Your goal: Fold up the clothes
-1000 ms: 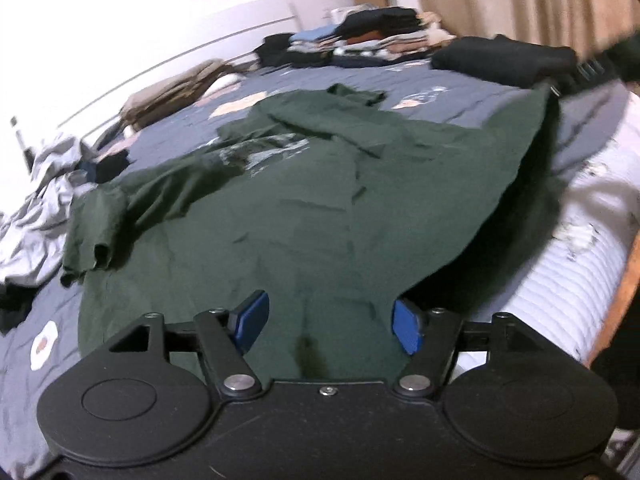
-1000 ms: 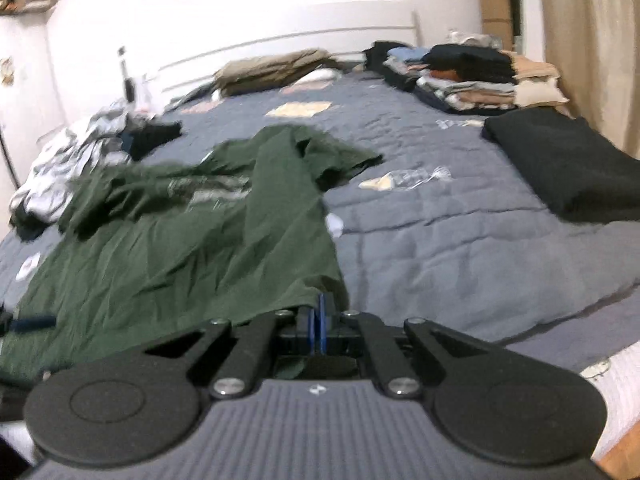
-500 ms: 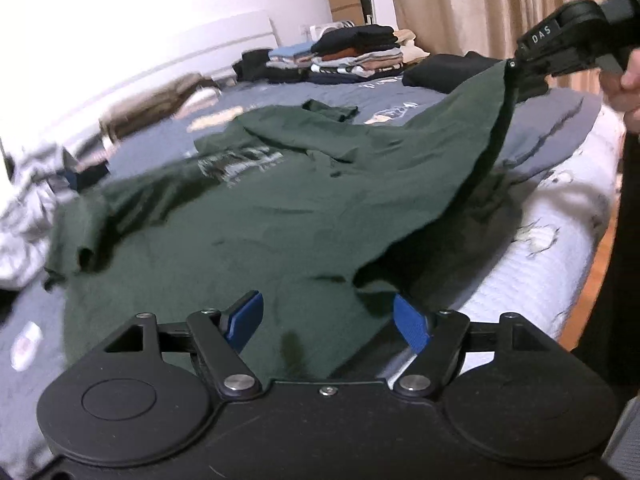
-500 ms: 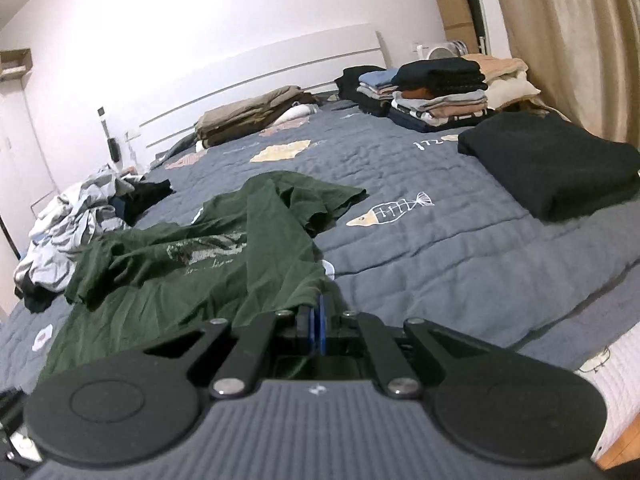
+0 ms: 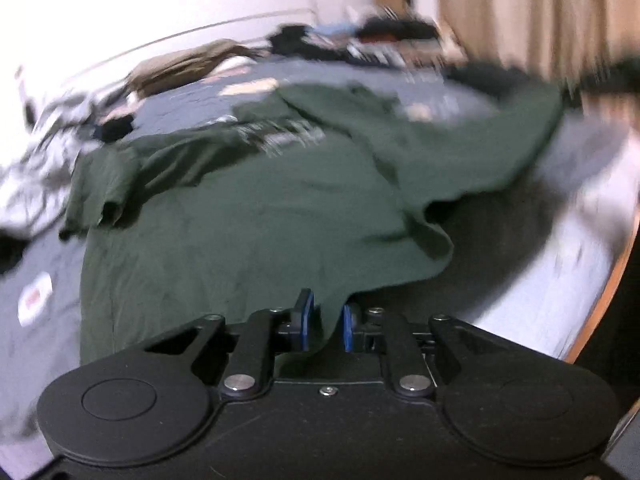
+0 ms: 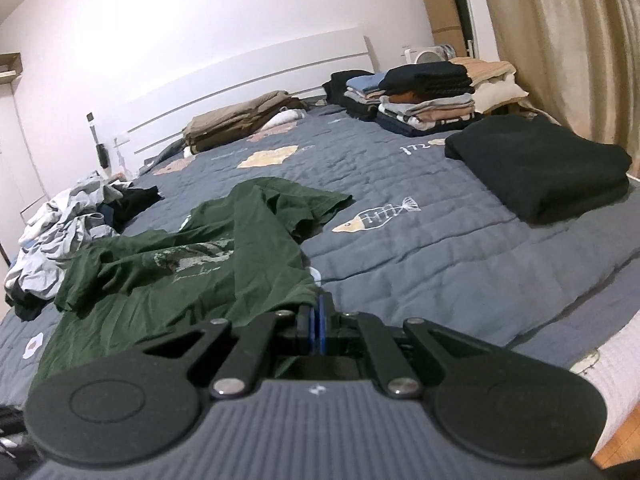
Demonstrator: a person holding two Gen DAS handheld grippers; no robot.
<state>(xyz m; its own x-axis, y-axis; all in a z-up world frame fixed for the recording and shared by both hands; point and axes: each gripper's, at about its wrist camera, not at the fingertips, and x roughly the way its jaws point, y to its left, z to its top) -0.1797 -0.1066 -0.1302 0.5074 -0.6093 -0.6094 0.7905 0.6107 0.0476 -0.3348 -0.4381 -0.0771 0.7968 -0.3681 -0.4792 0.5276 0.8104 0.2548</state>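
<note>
Left wrist view: left gripper (image 5: pixel 324 322) closing around green shirt (image 5: pixel 248 216) hem; right gripper (image 6: pixel 318 322) pinching its edge.

A dark green T-shirt (image 6: pixel 200 276) of soft, matt, creased cloth lies on a grey-blue quilted bedspread (image 6: pixel 420 248) with stitched ridges. The right gripper (image 6: pixel 316 322) has a matt black plastic body, ribbed grey housing, shiny metal pivot screws and smooth blue pads. Beige curtain (image 6: pixel 560 40) cloth hangs in folds
</note>
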